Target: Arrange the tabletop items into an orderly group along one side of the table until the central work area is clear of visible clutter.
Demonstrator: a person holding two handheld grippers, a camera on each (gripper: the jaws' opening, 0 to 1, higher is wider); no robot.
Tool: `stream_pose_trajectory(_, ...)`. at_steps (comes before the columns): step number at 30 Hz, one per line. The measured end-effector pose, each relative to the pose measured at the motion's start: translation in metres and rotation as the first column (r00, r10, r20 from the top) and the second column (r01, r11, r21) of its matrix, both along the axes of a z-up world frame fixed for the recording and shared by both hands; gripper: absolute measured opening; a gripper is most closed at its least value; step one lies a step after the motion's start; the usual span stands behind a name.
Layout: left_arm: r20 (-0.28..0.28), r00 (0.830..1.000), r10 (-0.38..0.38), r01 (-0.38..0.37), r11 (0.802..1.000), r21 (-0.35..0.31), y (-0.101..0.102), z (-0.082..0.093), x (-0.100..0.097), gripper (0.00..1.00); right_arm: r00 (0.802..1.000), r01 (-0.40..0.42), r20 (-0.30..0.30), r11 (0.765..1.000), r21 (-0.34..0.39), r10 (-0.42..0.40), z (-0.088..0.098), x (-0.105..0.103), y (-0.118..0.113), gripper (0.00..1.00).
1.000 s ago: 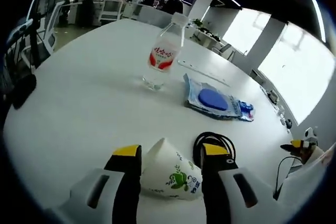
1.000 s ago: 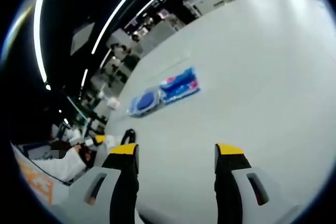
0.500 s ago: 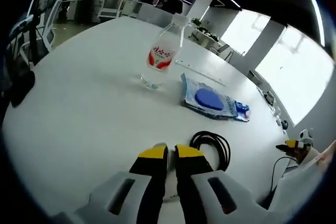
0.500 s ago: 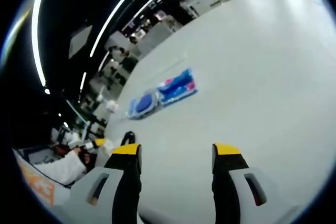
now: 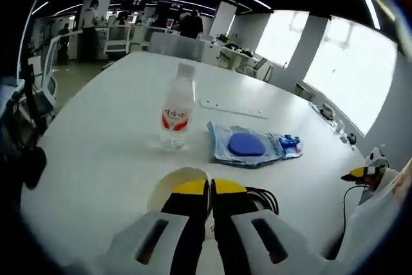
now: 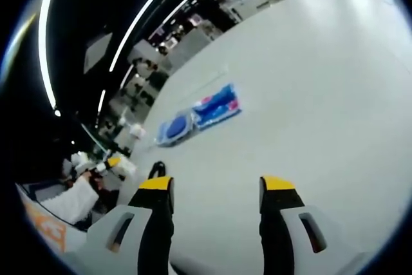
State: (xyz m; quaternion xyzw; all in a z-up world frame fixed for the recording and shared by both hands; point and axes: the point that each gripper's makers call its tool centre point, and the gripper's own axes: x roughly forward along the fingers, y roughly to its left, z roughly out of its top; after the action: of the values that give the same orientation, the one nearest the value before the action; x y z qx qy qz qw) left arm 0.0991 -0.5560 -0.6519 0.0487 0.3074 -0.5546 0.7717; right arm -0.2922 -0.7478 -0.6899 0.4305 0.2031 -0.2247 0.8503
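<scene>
1. Pinching the rim of a white paper cup, the left gripper has its yellow-tipped jaws pressed nearly together, the cup wall caught between them; the cup's open mouth shows just left of the jaws.
2. A coiled black cable lies on the white table just right of the left gripper, partly hidden behind it.
3. Farther out, a clear water bottle with a red label stands upright on the table. Beside it to the right lies a flat blue packet with a round blue patch; the two are near but apart.
4. A thin pale strip lies beyond the packet.
5. At the right edge of the left gripper view, a sleeve and another yellow-tipped gripper appear.
6. The right gripper has its jaws spread wide, nothing between them, above bare tabletop.
7. In the right gripper view, the blue packet lies well ahead, to the left; the cable shows just beyond the left jaw.
</scene>
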Motion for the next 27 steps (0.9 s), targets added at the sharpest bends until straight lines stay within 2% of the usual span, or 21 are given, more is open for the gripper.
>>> stream_pose_trajectory(5,0.116,0.988,-0.101,0.101,0.995,0.010,-0.021,0.016,-0.012,0.00,1.000,0.006,0.001,1.000,-0.001,-0.006,0.000,-0.001,-0.001,0.52)
stream_pose_trajectory(7,0.162,0.976,-0.143,0.138,0.989,0.045,-0.027,0.016,-0.013,0.00,1.000,0.005,0.001,1.000,-0.001,-0.005,0.000,-0.002,0.000,0.52)
stream_pose_trajectory(10,0.204,0.960,-0.192,0.184,0.981,0.055,-0.039,0.020,-0.019,0.00,1.000,0.007,0.000,1.000,0.000,-0.007,0.000,-0.002,0.000,0.51)
stream_pose_trajectory(12,0.233,0.945,-0.228,0.218,0.973,0.071,-0.048,0.021,-0.021,0.00,1.000,0.010,0.000,1.000,0.001,-0.010,0.000,-0.003,0.000,0.51)
stream_pose_trajectory(13,0.258,0.932,-0.254,0.240,0.967,0.084,-0.053,0.021,-0.022,0.00,1.000,0.011,-0.001,1.000,0.002,-0.011,0.000,-0.003,0.000,0.51)
stream_pose_trajectory(19,0.311,0.904,-0.294,0.276,0.956,0.101,-0.076,0.022,-0.019,0.00,1.000,0.011,-0.007,1.000,0.006,-0.011,-0.001,-0.003,-0.001,0.51)
stream_pose_trajectory(22,0.351,0.880,-0.321,0.295,0.947,0.127,-0.089,0.020,-0.014,0.00,1.000,0.015,-0.008,1.000,0.008,-0.015,-0.001,-0.004,-0.002,0.51)
stream_pose_trajectory(27,0.368,0.863,-0.345,0.313,0.939,0.145,-0.103,0.016,-0.009,0.00,1.000,0.026,-0.012,1.000,0.007,-0.026,0.000,-0.006,-0.006,0.51)
